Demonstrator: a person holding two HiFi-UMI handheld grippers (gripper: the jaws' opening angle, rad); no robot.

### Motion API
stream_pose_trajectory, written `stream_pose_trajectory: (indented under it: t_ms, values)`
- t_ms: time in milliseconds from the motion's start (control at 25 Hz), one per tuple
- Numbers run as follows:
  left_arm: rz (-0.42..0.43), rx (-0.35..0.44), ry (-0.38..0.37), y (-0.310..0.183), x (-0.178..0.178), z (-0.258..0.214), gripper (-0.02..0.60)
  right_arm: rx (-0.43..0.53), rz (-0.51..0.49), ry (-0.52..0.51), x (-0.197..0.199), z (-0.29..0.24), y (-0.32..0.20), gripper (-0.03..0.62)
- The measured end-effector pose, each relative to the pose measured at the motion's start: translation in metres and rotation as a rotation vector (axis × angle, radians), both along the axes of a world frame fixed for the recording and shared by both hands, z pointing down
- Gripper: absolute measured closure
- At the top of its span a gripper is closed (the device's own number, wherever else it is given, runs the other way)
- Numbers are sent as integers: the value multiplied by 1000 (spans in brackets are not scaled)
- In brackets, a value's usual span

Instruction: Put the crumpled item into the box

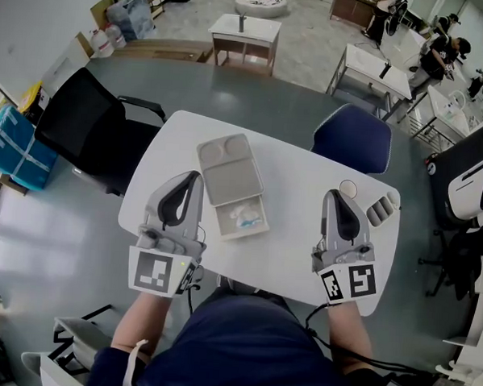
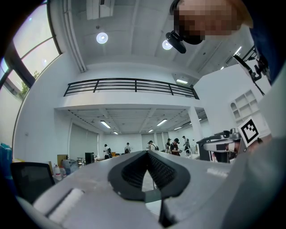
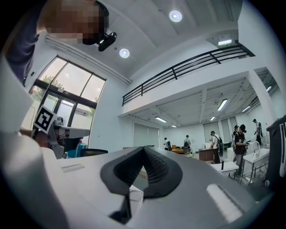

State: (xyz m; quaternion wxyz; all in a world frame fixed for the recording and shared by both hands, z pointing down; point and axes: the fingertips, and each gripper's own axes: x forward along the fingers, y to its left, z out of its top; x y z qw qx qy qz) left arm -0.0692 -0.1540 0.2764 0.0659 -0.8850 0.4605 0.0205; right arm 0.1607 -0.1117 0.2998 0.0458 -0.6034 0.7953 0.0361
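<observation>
A grey box (image 1: 261,210) stands open at the middle of the white table (image 1: 295,247), its lid (image 1: 229,170) lying flat behind it. The crumpled item (image 1: 244,218), white with a touch of light blue, lies inside the box. My left gripper (image 1: 195,176) rests just left of the box with its jaws shut and nothing between them. My right gripper (image 1: 332,193) sits well to the right of the box, also shut and empty. Both gripper views point up across the room, showing only the shut jaws of the left gripper (image 2: 146,153) and of the right gripper (image 3: 144,148).
A small ring (image 1: 348,188) and a grey slotted holder (image 1: 379,210) lie near the table's right edge. A black chair (image 1: 80,119) stands at the left and a blue chair (image 1: 353,137) behind the table. Other tables and people fill the far room.
</observation>
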Motion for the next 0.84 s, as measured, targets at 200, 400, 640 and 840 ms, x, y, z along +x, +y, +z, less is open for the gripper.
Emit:
stream_pose_trajectory:
  t_ms: [200, 400, 640, 840]
  values:
    - [3, -8, -1, 0, 0, 6, 580, -6, 4, -2, 0, 5, 0, 592]
    - [9, -14, -3, -1, 2, 9, 580, -14, 7, -2, 1, 8, 1, 592]
    - [16, -17, -4, -2, -1, 8, 580, -12, 7, 0, -3, 5, 1, 592]
    - [22, -20, -7, -4, -5, 10, 580, -11, 8, 2, -9, 4, 1, 592]
